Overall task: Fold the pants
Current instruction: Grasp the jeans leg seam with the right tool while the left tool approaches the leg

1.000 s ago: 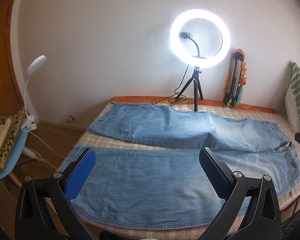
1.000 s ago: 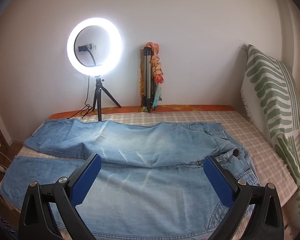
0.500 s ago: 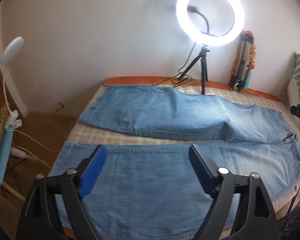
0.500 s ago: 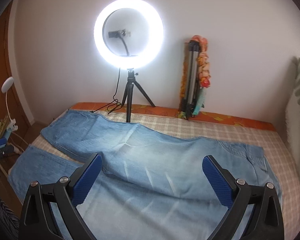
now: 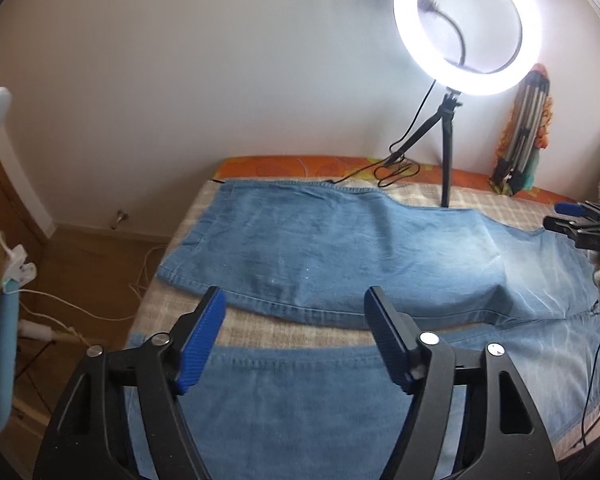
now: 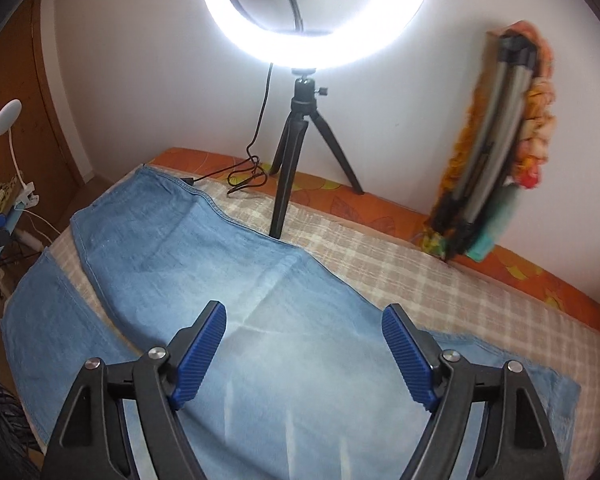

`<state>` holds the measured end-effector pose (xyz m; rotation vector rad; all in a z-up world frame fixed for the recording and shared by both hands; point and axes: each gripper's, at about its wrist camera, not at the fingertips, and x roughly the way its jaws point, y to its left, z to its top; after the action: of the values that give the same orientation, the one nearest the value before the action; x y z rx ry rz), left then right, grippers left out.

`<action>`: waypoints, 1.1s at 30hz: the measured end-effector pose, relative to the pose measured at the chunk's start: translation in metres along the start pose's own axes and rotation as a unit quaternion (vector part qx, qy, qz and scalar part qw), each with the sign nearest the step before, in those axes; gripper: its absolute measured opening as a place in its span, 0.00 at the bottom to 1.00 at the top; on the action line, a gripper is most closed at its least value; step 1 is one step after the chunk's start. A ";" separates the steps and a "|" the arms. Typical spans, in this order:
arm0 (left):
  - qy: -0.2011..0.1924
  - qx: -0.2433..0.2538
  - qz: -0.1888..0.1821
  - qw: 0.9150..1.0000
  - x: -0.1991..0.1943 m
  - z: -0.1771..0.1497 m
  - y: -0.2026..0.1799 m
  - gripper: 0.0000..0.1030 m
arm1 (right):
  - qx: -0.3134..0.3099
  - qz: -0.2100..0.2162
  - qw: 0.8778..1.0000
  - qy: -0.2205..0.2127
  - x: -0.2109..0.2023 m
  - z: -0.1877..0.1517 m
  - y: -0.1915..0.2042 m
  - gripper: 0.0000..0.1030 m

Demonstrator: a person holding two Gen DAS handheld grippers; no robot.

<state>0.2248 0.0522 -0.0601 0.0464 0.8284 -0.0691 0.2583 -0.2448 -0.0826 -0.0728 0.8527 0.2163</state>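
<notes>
Closing both grippers' fingers, nothing between yet, we bring left gripper [image 5: 292, 344] & right gripper [image 6: 304, 356] down on the flat light-blue denim pants [image 5: 340, 248]; best pinch one edge evenly.

A lit white ring light [image 6: 316, 12] on a black tripod stands at the far edge of the checked bed [image 6: 400, 276], with a folded grey tripod [image 6: 488, 136] leaning to its right.

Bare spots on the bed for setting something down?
Two: the checked strip between the two legs of the jeans, and the checked blanket between the jeans, ring light tripod and folded tripod. Crowded by the tripod's cable.
</notes>
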 end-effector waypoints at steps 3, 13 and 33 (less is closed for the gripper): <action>0.021 -0.017 0.000 1.000 0.021 0.010 0.008 0.69 | -0.011 0.018 0.999 0.024 0.036 0.014 -0.004 0.79; 0.086 -0.026 0.003 0.996 0.099 0.019 0.014 0.68 | 0.000 0.066 0.994 0.090 0.140 0.038 -0.027 0.81; 0.149 -0.078 0.002 0.986 0.196 0.013 0.034 0.68 | -0.086 0.124 0.980 0.130 0.171 0.036 0.005 0.07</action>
<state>0.3692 0.0765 -0.1950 -0.0913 1.1303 0.0069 0.3928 -0.2072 -0.1875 -0.1604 1.1036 0.5235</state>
